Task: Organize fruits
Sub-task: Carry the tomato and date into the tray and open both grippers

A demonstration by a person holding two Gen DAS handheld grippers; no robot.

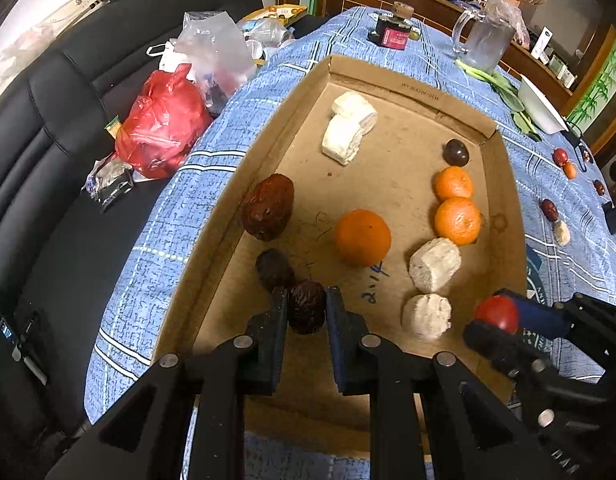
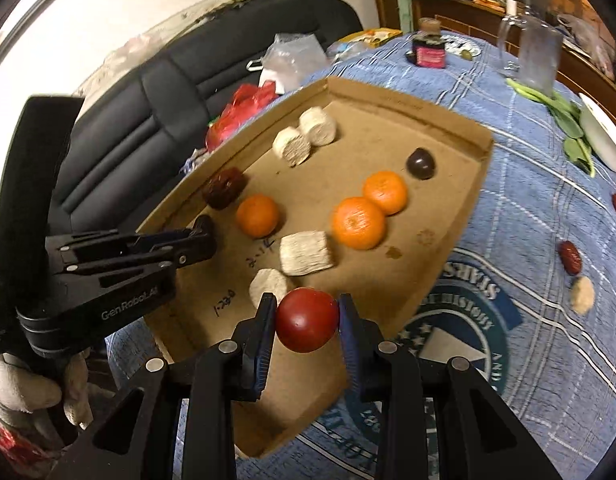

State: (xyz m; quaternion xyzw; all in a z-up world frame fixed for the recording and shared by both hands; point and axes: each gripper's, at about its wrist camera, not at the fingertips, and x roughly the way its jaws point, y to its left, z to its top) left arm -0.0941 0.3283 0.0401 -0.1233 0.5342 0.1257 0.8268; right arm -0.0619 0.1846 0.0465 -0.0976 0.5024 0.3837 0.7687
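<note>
A shallow cardboard box [image 1: 392,80] [image 2: 460,148] lies on a blue checked tablecloth. It holds three oranges [image 1: 362,237] [image 2: 358,222], white chunks [image 1: 435,265] [image 2: 305,254], wrinkled dark dates [image 1: 267,206] [image 2: 223,187] and a dark round fruit [image 1: 456,152] [image 2: 420,163]. My left gripper [image 1: 306,312] [image 2: 203,232] is shut on a dark date [image 1: 306,306] at the box's near left. My right gripper [image 2: 307,316] [image 1: 494,318] is shut on a red round fruit [image 2: 306,319] [image 1: 498,313] above the box's near right corner.
Loose dates [image 2: 570,256] [image 1: 549,209], a white chunk [image 2: 582,300] and small red and orange fruits [image 1: 560,155] lie on the cloth right of the box. A glass jug [image 1: 486,42], a dark bottle [image 1: 396,30], greens and a white dish [image 2: 602,136] stand behind. Plastic bags [image 1: 163,120] lie on a black sofa at left.
</note>
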